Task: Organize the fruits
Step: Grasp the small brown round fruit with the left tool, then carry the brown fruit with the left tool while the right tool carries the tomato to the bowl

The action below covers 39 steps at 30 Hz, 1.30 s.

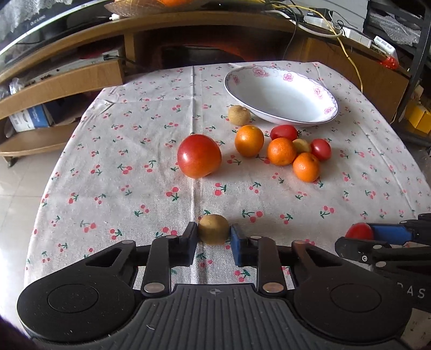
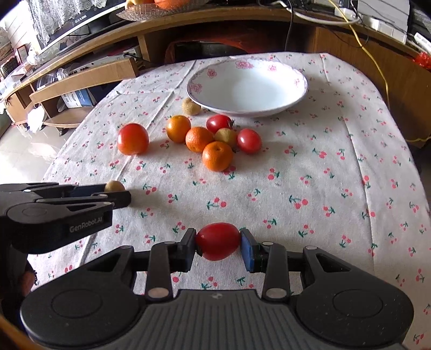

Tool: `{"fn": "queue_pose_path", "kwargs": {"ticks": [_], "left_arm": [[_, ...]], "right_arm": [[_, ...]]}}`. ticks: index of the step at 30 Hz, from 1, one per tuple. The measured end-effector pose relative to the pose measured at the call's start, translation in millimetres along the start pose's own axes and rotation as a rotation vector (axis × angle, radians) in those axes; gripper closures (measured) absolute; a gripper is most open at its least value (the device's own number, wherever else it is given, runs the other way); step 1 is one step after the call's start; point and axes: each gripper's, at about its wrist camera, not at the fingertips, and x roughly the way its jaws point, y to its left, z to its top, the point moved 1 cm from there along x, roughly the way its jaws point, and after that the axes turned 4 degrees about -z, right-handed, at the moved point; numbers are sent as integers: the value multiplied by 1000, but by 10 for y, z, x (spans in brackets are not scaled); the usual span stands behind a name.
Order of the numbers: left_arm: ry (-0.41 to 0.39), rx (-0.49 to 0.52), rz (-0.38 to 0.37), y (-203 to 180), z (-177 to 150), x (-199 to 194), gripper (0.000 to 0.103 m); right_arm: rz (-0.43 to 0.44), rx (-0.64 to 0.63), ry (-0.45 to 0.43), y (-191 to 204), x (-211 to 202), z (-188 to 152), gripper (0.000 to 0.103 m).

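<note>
My left gripper (image 1: 213, 234) is shut on a small brown fruit (image 1: 213, 228), held just above the cherry-print cloth near the table's front. My right gripper (image 2: 218, 242) is shut on a small red tomato (image 2: 217, 241). From the right wrist view the left gripper (image 2: 118, 192) reaches in from the left with the brown fruit (image 2: 114, 186). A white floral bowl (image 1: 282, 97) stands empty at the back right. In front of it lie a big red tomato (image 1: 198, 156), three oranges (image 1: 281, 151), two small tomatoes (image 1: 320, 149), another brown fruit (image 1: 239, 115) and a yellowish fruit (image 1: 301, 145).
The table's cloth (image 1: 134, 175) drops off at the left onto a tiled floor. Wooden shelving (image 1: 62, 78) with boxes stands behind on the left, and a desk with yellow cables (image 1: 347, 51) runs along the back. A basket of fruit (image 2: 161, 5) sits on the desk.
</note>
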Motion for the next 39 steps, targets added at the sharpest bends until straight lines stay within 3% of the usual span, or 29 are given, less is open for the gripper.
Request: {"fn": "queue_pose_path", "kwargs": {"ticks": [16, 28, 39], "left_arm": [[-94, 66, -61, -340, 272, -352, 70], [-124, 69, -112, -442, 731, -177, 70], [-117, 120, -83, -543, 1060, 136, 72]], "right_arm": [[-18, 46, -111, -133, -357, 272, 67], [-31, 67, -143, -299, -254, 756, 67], [-56, 68, -130, -493, 64, 1135, 67]]}}
